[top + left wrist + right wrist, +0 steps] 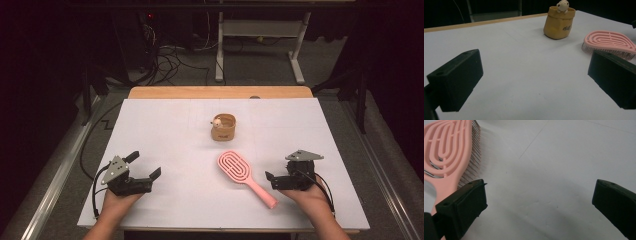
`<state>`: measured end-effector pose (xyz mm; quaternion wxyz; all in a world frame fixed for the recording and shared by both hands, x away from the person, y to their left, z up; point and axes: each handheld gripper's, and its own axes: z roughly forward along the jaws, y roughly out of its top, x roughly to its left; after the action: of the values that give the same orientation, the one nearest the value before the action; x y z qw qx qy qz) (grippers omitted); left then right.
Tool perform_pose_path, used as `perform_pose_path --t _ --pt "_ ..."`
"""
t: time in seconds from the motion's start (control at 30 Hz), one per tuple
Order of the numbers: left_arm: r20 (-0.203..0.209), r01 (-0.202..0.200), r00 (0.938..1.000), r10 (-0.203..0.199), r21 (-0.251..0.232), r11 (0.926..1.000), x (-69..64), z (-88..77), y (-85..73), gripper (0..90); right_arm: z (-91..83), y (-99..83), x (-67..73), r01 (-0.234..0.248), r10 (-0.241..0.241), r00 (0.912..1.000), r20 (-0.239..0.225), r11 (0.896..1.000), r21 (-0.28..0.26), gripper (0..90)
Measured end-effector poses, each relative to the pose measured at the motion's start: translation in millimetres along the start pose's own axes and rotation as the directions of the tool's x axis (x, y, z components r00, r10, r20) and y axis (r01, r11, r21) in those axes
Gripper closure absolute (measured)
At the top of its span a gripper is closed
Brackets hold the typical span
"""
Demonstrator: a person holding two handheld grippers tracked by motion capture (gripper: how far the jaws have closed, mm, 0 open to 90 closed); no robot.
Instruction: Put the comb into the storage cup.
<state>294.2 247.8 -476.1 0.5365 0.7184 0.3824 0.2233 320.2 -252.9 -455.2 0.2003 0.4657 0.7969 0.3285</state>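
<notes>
My right gripper [270, 178], jaws wide and empty, sat beside the pink brush [246, 177] near the table's front edge; I judged squaring across its handle before closing best. My left gripper [146, 165] waited open

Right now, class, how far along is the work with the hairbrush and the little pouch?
Nothing looks done: the pink hairbrush lies flat on the table, apart from the tan pouch. Nothing is in hand; the left gripper and right gripper rest open. Gripping the brush and any move toward the pouch remain.
</notes>
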Motion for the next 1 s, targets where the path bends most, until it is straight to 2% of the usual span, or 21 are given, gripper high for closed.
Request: perform_pose_path --t 0.13,0.3,0.4,0.47,0.57,0.77,0.93,1.0 --pt "0.004 0.008 1.0 -0.008 0.01 0.9999 0.9 1.7 -0.8 0.6 -0.9 7.9 4.2 0.005 -0.005 0.9999 -0.013 1.0 -0.004 0.3" --pt "0.004 0.005 1.0 -0.005 -0.012 0.9999 0.5 0.8 0.0 0.5 -4.7 20.0 12.5 0.006 -0.008 0.9987 -0.051 1.0 -0.03 0.3" --pt "0.007 0.007 1.0 -0.007 -0.011 0.9999 0.9 1.9 -0.1 0.5 -5.5 25.2 19.5 0.023 -0.026 0.9968 -0.075 0.999 -0.039 0.3" --pt "0.006 0.003 1.0 -0.003 -0.011 0.9999 1.5 2.2 0.0 0.5 -4.8 27.9 23.6 0.016 -0.02 0.9947 -0.1 0.999 -0.038 0.3" --pt "0.009 0.015 0.9998 -0.015 -0.017 0.9997 2.4 1.0 0.3 0.0 -4.4 32.9 31.7 0.034 -0.038 0.9941 -0.102 0.999 -0.042 0.3" --pt "0.013 0.01 0.9999 -0.009 -0.025 0.9996 1.3 0.0 1.1 0.1 -1.9 40.1 45.1 0.067 -0.071 0.9913 -0.111 0.997 -0.035 0.3" --pt "0.01 0.022 0.9997 -0.022 -0.021 0.9995 2.2 0.4 1.9 0.1 4.9 45.5 48.1 0.075 -0.075 0.9907 -0.113 0.997 -0.011 0.3" --pt "0.01 0.011 0.9999 -0.01 -0.024 0.9996 1.6 -0.2 2.0 0.0 6.7 47.5 50.6 0.078 -0.079 0.9905 -0.112 0.997 -0.014 0.3"
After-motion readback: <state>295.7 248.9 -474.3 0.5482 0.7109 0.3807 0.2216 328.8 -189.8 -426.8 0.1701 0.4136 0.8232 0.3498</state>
